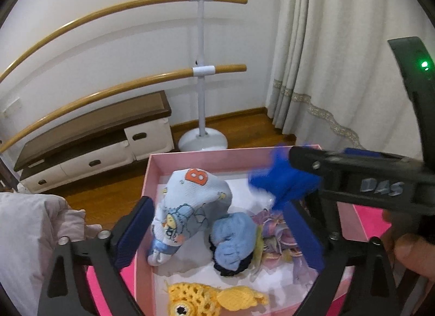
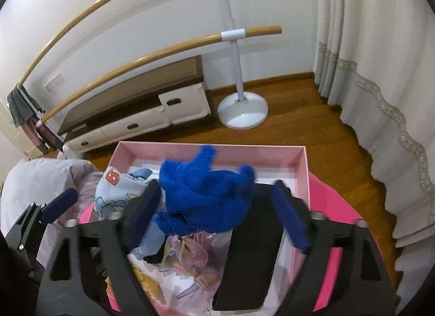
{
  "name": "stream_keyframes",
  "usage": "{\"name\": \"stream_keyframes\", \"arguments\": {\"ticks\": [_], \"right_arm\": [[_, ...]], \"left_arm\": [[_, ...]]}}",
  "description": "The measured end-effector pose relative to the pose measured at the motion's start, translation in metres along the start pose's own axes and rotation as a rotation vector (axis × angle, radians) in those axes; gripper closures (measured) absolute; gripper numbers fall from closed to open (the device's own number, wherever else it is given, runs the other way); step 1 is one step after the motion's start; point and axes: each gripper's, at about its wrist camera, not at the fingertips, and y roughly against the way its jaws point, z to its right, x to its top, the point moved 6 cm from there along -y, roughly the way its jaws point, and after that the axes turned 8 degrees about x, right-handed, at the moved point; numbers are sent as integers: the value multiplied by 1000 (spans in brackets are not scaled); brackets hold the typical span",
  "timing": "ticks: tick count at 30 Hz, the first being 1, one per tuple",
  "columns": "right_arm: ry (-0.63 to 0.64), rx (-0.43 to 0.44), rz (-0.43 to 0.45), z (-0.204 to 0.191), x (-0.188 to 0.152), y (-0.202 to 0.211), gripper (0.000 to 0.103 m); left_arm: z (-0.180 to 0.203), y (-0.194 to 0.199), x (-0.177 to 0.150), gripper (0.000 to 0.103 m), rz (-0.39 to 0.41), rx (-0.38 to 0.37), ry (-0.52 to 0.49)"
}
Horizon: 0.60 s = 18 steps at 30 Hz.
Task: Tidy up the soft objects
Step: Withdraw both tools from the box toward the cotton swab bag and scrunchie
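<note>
Over the pink box (image 1: 152, 177), left view: left tool (image 1: 220, 231) spread apart, empty, straddling the printed baby cloth (image 1: 190, 207); blue knit (image 1: 282, 182) hangs right of it. Right view: right tool (image 2: 217, 215) apart, blue knit (image 2: 206, 193) loose between fingers, box floor directly below.

box (image 2: 301, 163): far right part lying bare, giving room | blocking: printed sock (image 1: 190, 201), light-blue bundle (image 1: 233, 237), lilac fabric (image 2: 190, 256), yellow crochet piece (image 1: 214, 299) filling left and near floor | blue knit item (image 2: 206, 193) hanging over the middle
</note>
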Motion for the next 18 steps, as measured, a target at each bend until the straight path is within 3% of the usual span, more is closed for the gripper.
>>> {"name": "stream_keyframes", "arguments": {"ticks": [9, 18], "right_arm": [[-7, -6, 70, -5, -2, 37, 0], [6, -21, 164, -22, -34, 102, 0]], "left_arm": [[-5, 31, -29, 1, 39, 22, 17], [-14, 89, -56, 1, 87, 5, 31]]}}
